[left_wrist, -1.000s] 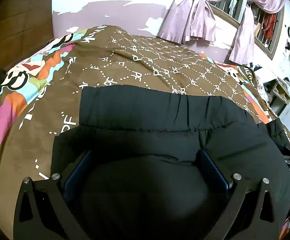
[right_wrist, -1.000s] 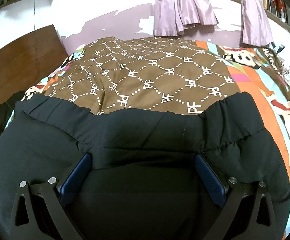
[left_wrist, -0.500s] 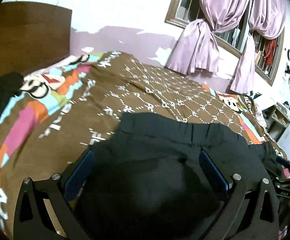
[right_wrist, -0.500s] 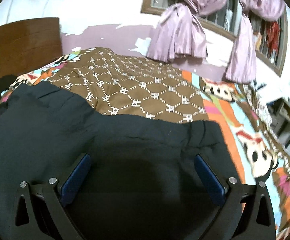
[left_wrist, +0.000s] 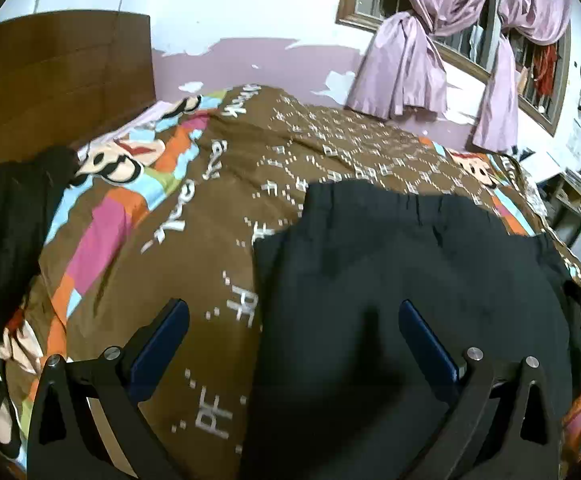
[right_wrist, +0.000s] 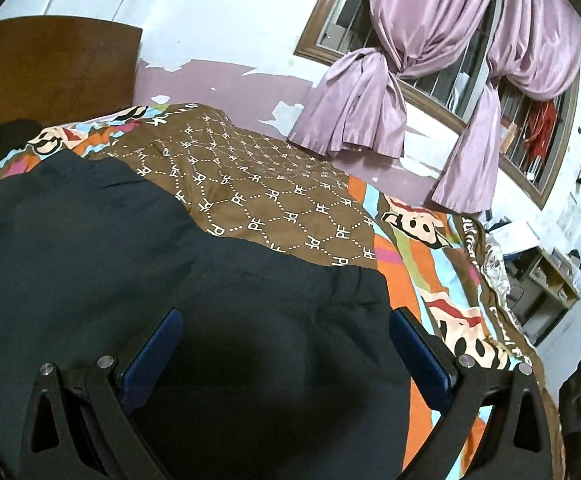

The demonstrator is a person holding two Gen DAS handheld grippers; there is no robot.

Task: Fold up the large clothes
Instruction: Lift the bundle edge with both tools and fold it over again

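Observation:
A large black garment (left_wrist: 410,280) lies spread on the bed, its gathered elastic edge at the far side. My left gripper (left_wrist: 292,316) hovers open over the garment's left edge. Its left finger (left_wrist: 166,332) is above the brown bedspread (left_wrist: 210,240) and its right finger (left_wrist: 422,336) is above the black cloth. In the right wrist view the same black garment (right_wrist: 170,260) fills the lower left. My right gripper (right_wrist: 286,328) is open above the garment's right part, with nothing held between its fingers.
The bed carries a brown patterned cover with a bright cartoon border (right_wrist: 418,280). A dark heap of clothes (left_wrist: 10,208) lies at the bed's left by the wooden headboard (left_wrist: 62,76). Purple curtains (right_wrist: 370,100) hang on the far wall. A shelf (right_wrist: 546,280) stands at right.
Both grippers have risen and drawn back from the garment, which bulged between their fingers before. The left view has swung left and the right view right. The garment now lies flatter.

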